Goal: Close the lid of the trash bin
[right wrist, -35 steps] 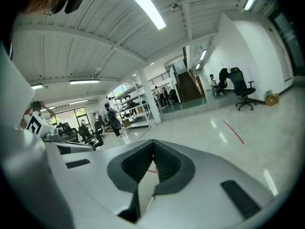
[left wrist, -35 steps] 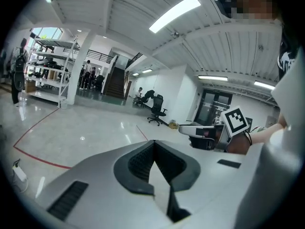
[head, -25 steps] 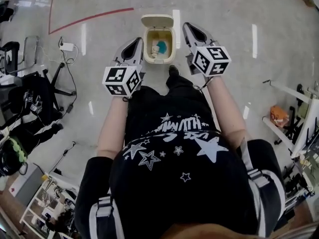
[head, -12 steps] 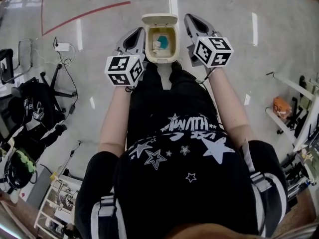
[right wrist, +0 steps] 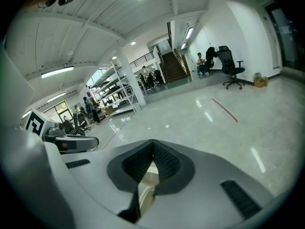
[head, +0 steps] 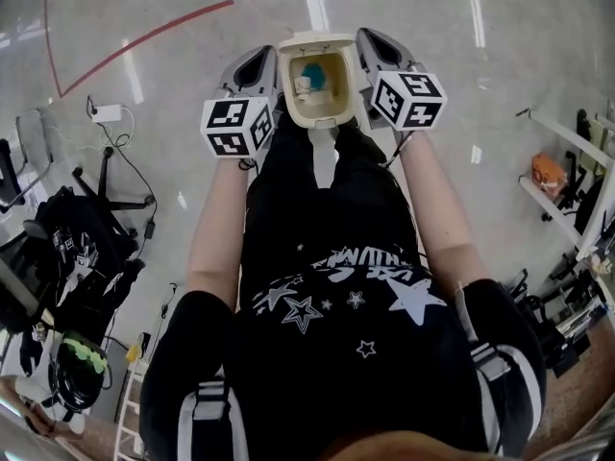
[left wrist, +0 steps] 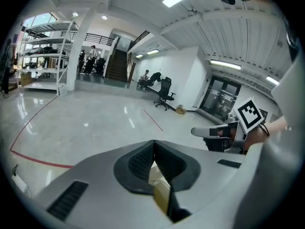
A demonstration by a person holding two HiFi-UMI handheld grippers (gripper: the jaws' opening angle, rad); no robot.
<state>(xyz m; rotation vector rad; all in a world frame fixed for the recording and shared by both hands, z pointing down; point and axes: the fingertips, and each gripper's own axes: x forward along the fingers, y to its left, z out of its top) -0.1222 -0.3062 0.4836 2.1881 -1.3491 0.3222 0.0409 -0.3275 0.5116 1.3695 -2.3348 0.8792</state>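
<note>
A cream trash bin stands on the floor in front of my legs in the head view. Its lid is tipped open at the far side, and a teal item and a white scrap lie inside. My left gripper hangs just left of the bin, shut and empty. Just right of the bin hangs my right gripper, also shut and empty. In the left gripper view the left gripper has its jaws meeting, with cream bin showing below. The right gripper looks the same in its own view.
A red line crosses the glossy floor at the far left. A white adapter with cable and black bags on a chair sit to the left. White racks with an orange item stand to the right.
The bin has come nearer in the head view and now sits between the two grippers. Both grippers stay shut and the lid stays open.
</note>
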